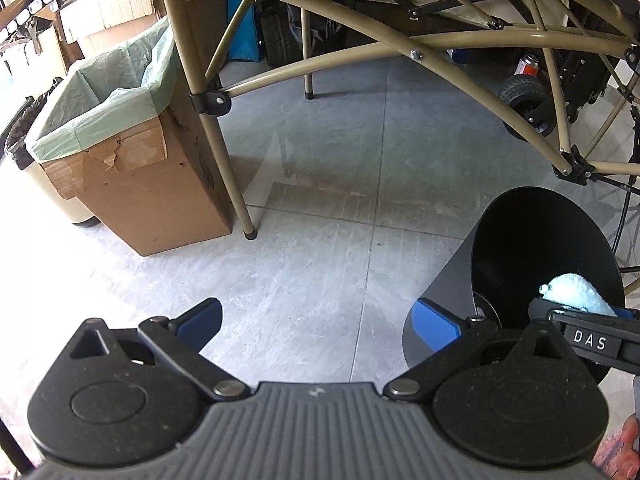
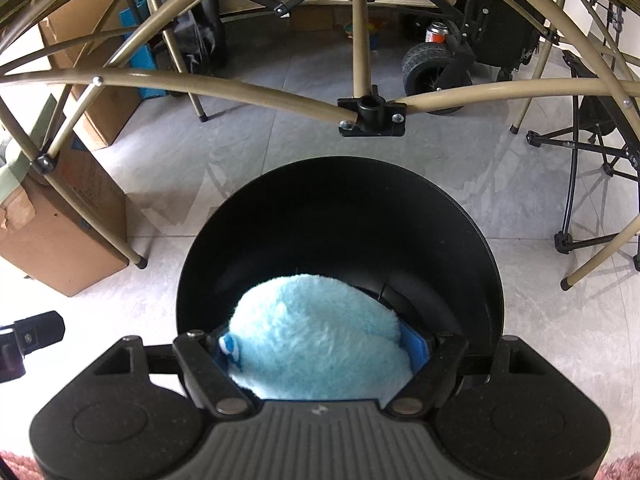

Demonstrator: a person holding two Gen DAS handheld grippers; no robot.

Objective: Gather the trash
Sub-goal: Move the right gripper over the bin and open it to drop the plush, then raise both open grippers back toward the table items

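A fluffy light-blue cloth item point(image 2: 316, 332) sits between the blue pads of my right gripper point(image 2: 322, 344), which is shut on it. The item hangs inside the mouth of a round black bin point(image 2: 340, 208) that stands on the grey tiled floor. In the left wrist view the same bin point(image 1: 544, 232) is at the right, with the fluffy item point(image 1: 572, 292) showing inside its rim. My left gripper point(image 1: 318, 318) is open over bare floor with nothing between its fingers. Its right finger point(image 1: 434, 322) is in front of the bin's outer wall.
A cardboard box lined with a green bag point(image 1: 108, 92) stands at the left beside a tan frame leg point(image 1: 240, 208). Tan folding-frame tubes point(image 2: 372, 112) cross above the bin. A black wheel point(image 2: 432, 68) and a folding stand point(image 2: 580, 200) are behind and to the right.
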